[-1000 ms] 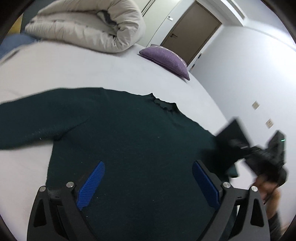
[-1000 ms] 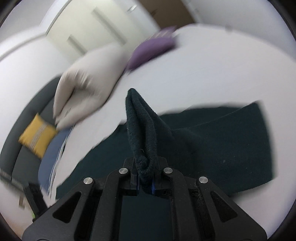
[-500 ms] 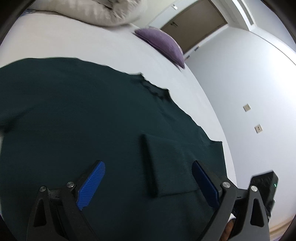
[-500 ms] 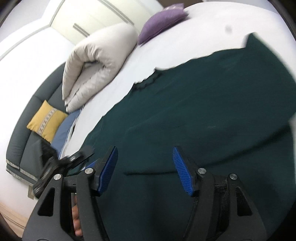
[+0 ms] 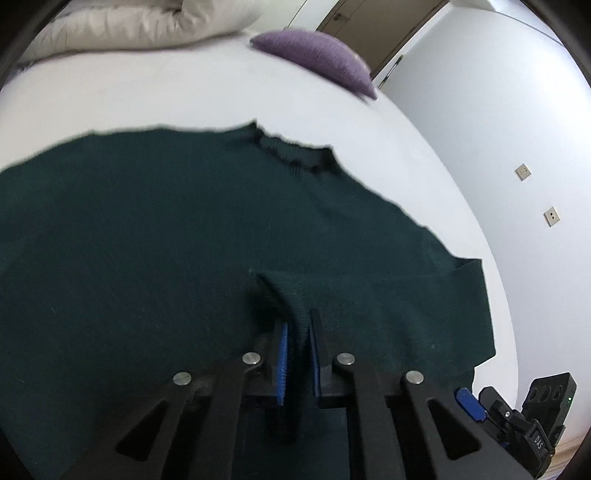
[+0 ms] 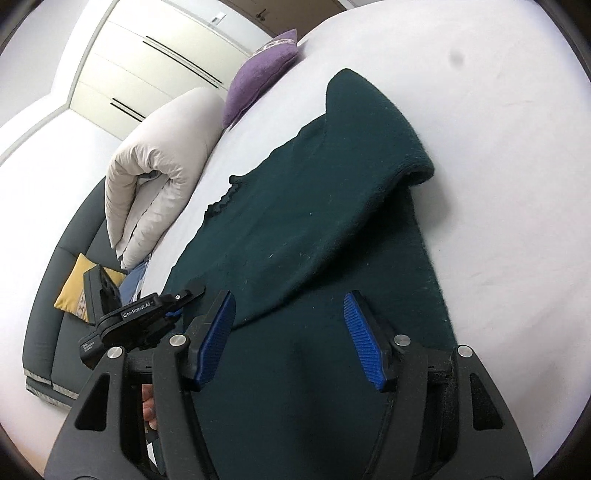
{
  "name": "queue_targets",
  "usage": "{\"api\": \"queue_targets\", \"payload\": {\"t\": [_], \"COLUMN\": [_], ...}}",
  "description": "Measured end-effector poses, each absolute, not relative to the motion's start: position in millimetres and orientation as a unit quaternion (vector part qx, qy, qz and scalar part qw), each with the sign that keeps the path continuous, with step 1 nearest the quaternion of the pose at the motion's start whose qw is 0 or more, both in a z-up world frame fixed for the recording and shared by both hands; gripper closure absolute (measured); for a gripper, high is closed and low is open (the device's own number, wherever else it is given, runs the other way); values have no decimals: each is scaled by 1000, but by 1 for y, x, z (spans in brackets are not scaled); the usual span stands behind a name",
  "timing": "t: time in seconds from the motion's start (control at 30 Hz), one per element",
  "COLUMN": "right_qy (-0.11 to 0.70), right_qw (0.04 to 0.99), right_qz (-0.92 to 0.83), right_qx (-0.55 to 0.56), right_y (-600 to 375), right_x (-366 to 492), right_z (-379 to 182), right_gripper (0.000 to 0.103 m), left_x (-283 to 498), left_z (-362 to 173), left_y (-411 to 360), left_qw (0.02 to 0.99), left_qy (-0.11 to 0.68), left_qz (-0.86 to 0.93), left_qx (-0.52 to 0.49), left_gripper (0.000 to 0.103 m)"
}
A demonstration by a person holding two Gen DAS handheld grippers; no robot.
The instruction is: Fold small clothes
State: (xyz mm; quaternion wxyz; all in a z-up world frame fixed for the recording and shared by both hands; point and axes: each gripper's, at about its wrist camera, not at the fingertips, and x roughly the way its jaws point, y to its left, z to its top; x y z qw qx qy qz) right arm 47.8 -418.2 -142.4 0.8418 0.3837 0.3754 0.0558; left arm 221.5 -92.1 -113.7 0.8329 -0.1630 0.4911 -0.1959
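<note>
Dark green knitted sweater (image 5: 155,236) spread flat on white bed sheet (image 5: 155,96), neckline (image 5: 291,155) pointing toward purple cushion (image 5: 314,55) and rolled cream duvet (image 5: 122,33) at far end of bed. Long axis in left wrist view: sideways across frame, from body out along sleeve lines. 1 sleeve (image 6: 369,155) folded back across body, cuff end lying close ahead of right hand-held gripper (image 6: 288,332); fold at shoulder forming rounded edge lifted slightly off sheet.

Left hand-held gripper (image 5: 295,332): jaws just closed, 2 blue ribbed pads (image 5: 282,362) clamped on raised ridge of sweater fabric near cuff of folded sleeve, low in frame. Pinched fabric standing up between pads as narrow crest.

Right hand-held gripper: jaws parted, blue pads (image 6: 218,332) well apart, nothing pressed between them; sweater fabric lying flat below and between the pads. Jaws opened within the last second, steady since.

In right wrist view, left hand-held gripper visible at left edge, over sweater hem side. Dark grey sofa (image 6: 55,280) with yellow cushion (image 6: 70,291) beyond bed edge. Brown door (image 5: 365,22) behind purple cushion.
</note>
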Motion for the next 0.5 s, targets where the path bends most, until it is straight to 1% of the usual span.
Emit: {"api": "queue_targets", "payload": {"t": [0.13,0.27,0.4,0.5], "right_qy": [364,358,352,348], "right_qw": [841,830,803,792], "right_qz": [52,36,28,17], "right_qx": [396,426,480,500], "right_y": [-430,-449,-469,-483], "right_x": [47,54,68,81], "right_z": [-140,-141,-148,-152], "right_gripper": [43,42,42,42], "left_x": [223,234,250,261], "left_z": [-91,-76,-77,-88], "left_y": [-87,-74,-51,-41], "left_qw": [856,874,885,885], "left_qy": [459,424,401,401], "left_qz": [-190,-184,-161,-146], "left_qx": [-147,-153,-171,-187], "left_gripper": [93,93,93,93]}}
